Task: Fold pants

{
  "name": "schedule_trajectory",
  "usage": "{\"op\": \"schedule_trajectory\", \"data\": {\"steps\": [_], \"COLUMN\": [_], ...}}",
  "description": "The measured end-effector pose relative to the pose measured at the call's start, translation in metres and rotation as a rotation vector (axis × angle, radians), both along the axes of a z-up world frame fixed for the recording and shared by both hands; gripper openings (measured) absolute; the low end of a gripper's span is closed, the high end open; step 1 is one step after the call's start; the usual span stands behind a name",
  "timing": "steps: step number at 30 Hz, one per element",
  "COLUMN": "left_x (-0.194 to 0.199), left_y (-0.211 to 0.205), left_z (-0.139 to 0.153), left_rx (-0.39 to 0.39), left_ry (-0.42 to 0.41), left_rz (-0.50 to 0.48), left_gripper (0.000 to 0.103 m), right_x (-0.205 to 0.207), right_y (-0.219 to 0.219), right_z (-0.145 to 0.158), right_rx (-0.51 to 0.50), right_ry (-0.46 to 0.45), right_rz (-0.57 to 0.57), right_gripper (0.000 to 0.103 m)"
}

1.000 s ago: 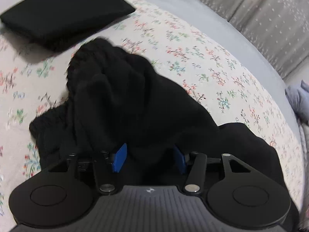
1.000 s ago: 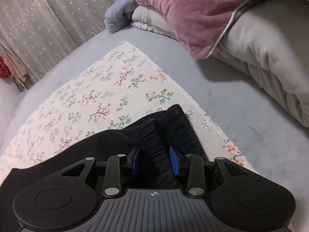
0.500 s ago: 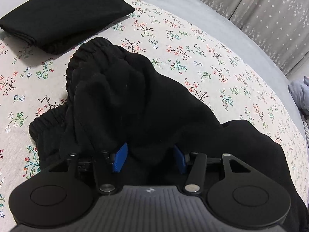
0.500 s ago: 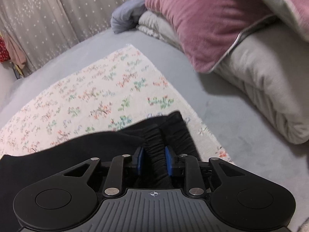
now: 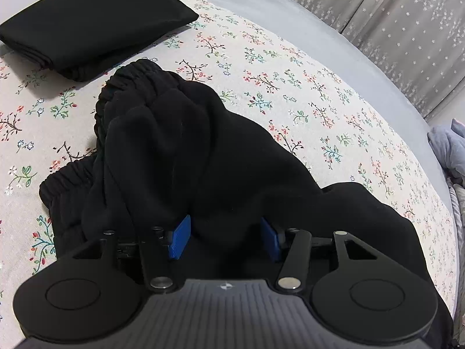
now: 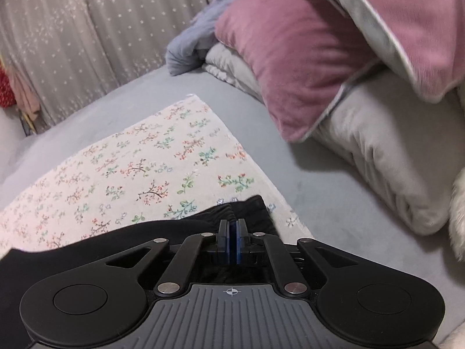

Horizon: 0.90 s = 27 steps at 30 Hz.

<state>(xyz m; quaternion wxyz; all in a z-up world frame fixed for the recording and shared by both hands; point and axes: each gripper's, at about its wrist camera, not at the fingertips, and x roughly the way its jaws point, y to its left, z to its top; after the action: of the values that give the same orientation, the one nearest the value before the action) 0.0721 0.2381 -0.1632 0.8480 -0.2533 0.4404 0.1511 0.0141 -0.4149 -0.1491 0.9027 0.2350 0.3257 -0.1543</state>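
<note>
pants (image 5: 203, 157) are bunching between the half-open left claw (image 5: 225, 238); right claw (image 6: 232, 240) is closing on a cuff edge (image 6: 255, 209), possibly pinching too little and slipping.

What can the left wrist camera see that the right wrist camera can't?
Only the left wrist view shows the folded black garment lying farther off, the pants' gathered waistband, and the left gripper with its blue pads apart around a bunched hump of cloth.

Only the right wrist view shows the pink pillow, the grey bedding, and the right gripper closing, its pads almost together at the pants' cuff end.

Both show the black pants, the floral blanket and the dotted curtain.
</note>
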Motion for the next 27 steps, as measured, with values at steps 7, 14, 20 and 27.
{"op": "schedule_trajectory", "data": {"steps": [7,14,20,27], "left_x": [0.000,0.002,0.003,-0.013], "left_y": [0.000,-0.004,-0.007,-0.010], "left_z": [0.001,0.000,0.001,0.014], "left_rx": [0.003,0.016,0.021,-0.017], "left_ry": [0.003,0.009,0.005,-0.057], "left_rz": [0.003,0.004,0.017,0.020], "left_gripper": [0.060,0.060,0.060,0.059], "right_x": [0.009,0.007,0.008,0.000], "right_y": [0.001,0.017,0.017,0.033], "right_z": [-0.023,-0.019,-0.020,0.018], "right_rx": [0.008,-0.006,-0.039,-0.183], "right_ry": [0.066,0.090,0.114,0.030], "right_rz": [0.059,0.124,0.093,0.013], "right_gripper": [0.042,0.045,0.022,0.007]}}
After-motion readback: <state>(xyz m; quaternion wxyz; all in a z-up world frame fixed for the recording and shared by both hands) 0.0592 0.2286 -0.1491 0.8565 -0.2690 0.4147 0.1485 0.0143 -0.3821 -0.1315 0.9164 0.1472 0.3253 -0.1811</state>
